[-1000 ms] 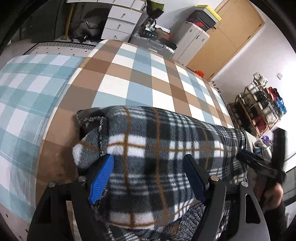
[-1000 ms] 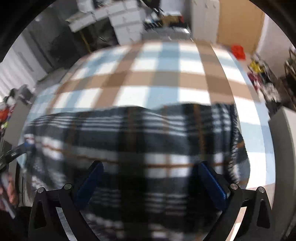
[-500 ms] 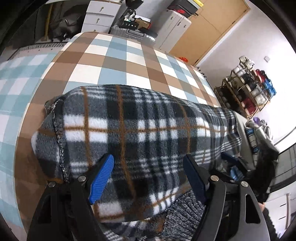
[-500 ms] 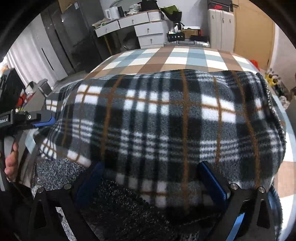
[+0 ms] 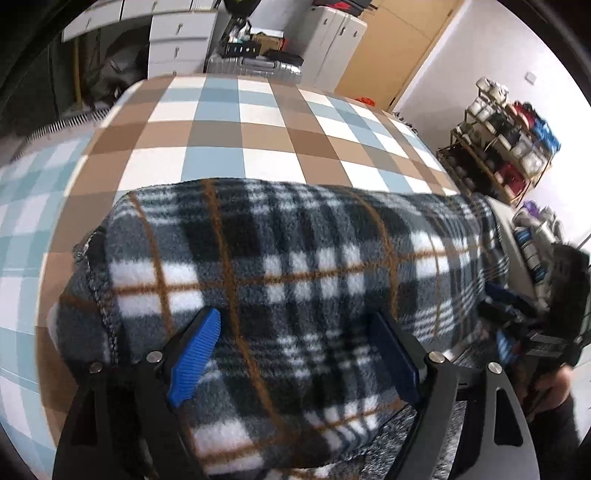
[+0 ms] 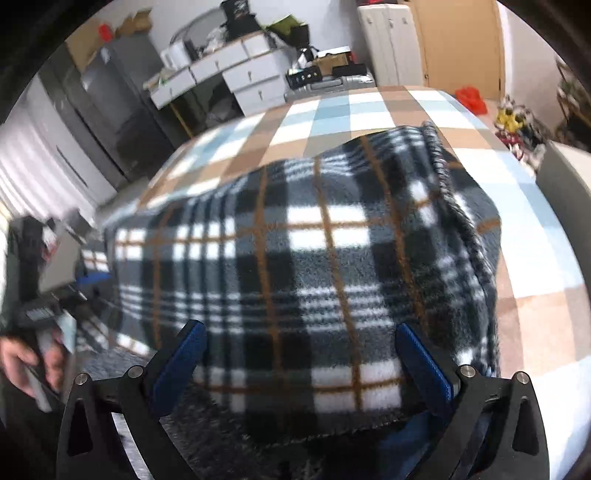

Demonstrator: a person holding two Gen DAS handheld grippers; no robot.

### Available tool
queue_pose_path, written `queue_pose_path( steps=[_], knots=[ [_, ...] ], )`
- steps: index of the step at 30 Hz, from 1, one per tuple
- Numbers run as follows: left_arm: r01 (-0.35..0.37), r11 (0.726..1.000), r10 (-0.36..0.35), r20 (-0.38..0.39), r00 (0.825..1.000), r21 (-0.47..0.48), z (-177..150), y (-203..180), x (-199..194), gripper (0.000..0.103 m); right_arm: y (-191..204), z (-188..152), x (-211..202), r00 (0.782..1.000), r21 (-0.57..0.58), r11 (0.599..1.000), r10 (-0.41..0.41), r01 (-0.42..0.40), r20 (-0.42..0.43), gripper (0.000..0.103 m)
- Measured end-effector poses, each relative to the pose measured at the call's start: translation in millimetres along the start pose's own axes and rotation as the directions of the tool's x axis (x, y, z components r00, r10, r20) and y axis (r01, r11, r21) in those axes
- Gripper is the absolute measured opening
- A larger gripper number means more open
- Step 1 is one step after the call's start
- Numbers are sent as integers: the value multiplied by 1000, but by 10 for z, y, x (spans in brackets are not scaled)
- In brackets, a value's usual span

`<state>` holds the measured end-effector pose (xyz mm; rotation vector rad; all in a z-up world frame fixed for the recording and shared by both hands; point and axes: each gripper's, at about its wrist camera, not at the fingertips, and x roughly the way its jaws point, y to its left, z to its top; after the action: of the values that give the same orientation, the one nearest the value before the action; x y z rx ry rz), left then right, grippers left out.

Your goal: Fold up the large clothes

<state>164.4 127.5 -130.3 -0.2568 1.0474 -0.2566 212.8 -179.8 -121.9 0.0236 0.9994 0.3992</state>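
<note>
A folded black, white and orange plaid fleece garment lies on a checked bed cover. It also shows in the right wrist view. My left gripper is open, its blue pads spread just above the garment's near left part. My right gripper is open over the near right part, holding nothing. A grey knit layer shows under the fleece at the near edge. The right gripper also appears at the right of the left wrist view.
The bed cover stretches beyond the garment. White drawers and a suitcase stand past the far end. A shoe rack stands to the right. A hand holds the left gripper at the left.
Both grippers have lifted and drawn back a little from the folded fleece, staying open. The right wrist view has tilted and turned leftward.
</note>
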Motion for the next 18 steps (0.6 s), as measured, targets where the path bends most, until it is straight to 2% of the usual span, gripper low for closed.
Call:
queue_pose_path(
  steps=[2,4,5,7,10,11,13,16,18],
  knots=[
    [55,996,-54,6,998,-75,1,72,-109,80,61,61,-77,1000,12,1000,-15,15,-11,103],
    [102,988,-100,29,995,-117,-25,92,-272,80,53,133,-270,998,54,998,41,-43,40,103],
    [118,987,-111,68,991,-109,-34,77,-405,80,47,184,-354,996,62,996,61,-65,64,103],
    [117,989,-108,103,989,-86,-3,46,-491,80,82,332,-391,998,39,999,4,-6,68,103],
    [112,989,-111,17,994,-96,96,74,-249,80,98,506,-79,988,-28,989,-144,143,-61,103],
    [99,989,-101,-12,995,-113,117,101,-144,80,72,547,110,976,-46,984,-179,174,-127,103],
    [97,989,-103,-45,994,-115,177,139,1,80,41,538,376,952,-98,978,-202,184,-230,103],
    [77,992,-87,-93,992,-105,333,99,83,80,40,508,538,931,-165,964,-248,210,-267,103],
    [62,996,-70,-125,990,-65,413,56,150,80,56,558,593,922,-171,960,-265,224,-281,103]
  ],
)
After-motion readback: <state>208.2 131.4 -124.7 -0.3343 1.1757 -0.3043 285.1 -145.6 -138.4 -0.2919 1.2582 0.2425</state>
